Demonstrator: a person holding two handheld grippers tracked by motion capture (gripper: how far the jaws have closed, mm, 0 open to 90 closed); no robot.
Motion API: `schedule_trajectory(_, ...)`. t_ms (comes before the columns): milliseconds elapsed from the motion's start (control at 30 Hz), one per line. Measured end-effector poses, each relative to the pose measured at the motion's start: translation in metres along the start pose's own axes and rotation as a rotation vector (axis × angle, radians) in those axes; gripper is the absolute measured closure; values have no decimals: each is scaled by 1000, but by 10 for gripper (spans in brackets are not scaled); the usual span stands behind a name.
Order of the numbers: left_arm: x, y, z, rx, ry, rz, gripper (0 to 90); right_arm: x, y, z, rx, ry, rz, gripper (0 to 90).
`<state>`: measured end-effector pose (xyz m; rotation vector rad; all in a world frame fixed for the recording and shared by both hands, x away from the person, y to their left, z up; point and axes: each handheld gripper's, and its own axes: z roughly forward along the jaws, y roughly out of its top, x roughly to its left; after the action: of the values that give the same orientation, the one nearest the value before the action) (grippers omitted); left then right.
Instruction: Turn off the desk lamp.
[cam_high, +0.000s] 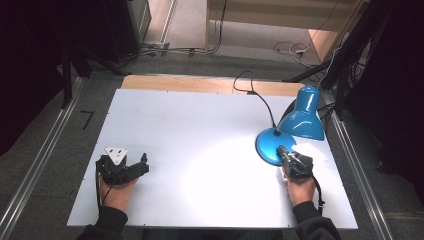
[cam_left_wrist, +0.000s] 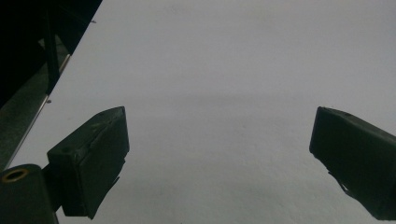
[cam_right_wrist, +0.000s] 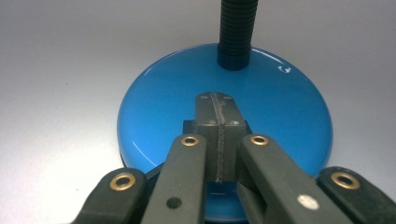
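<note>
A blue desk lamp stands at the right of the white table (cam_high: 190, 120), its shade (cam_high: 302, 120) tipped over its round base (cam_high: 267, 145). My right gripper (cam_high: 281, 150) is shut, jaws pressed flat together, with the tips resting on top of the base (cam_right_wrist: 154, 102) over a small dark block (cam_right_wrist: 189, 126). The ribbed black neck (cam_right_wrist: 238, 28) rises just beyond the right gripper (cam_right_wrist: 215, 98). My left gripper (cam_high: 144, 165) lies near the front left of the table, open. Between the left gripper's (cam_left_wrist: 219, 114) jaws there is only bare table.
The lamp's black cable (cam_high: 260, 97) runs from the base to the table's far edge, over a wooden strip (cam_high: 175, 82). Metal rails (cam_high: 40, 160) flank the table on both sides. Loose cables lie on the floor beyond (cam_high: 290, 47).
</note>
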<state>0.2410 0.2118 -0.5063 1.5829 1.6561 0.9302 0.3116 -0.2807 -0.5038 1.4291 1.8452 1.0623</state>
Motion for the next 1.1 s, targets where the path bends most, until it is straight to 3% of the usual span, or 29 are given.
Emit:
schedule_trajectory(233, -1, 0, 0, -1, -1, -1, 56, 1, -1, 0, 1, 1, -15, 882)
schedule_trajectory(400, -1, 0, 0, 2, -3, 2, 56, -1, -2, 1, 1, 10, -6, 883)
schedule_trajectory(433, -1, 0, 0, 3, -2, 2, 56, -2, -2, 3, 6, -7, 0, 884)
schedule_trajectory(500, -1, 0, 0, 3, -1, 3, 56, -4, -1, 4, 8, 7, 25, 884)
schedule_trajectory(567, 0, 0, -1, -2, -2, -1, 56, -3, -1, 4, 9, 0, 9, 883)
schedule_trajectory(1100, 0, 0, 0, 3, -2, -2, 56, -3, 1, 4, 19, 10, 20, 882)
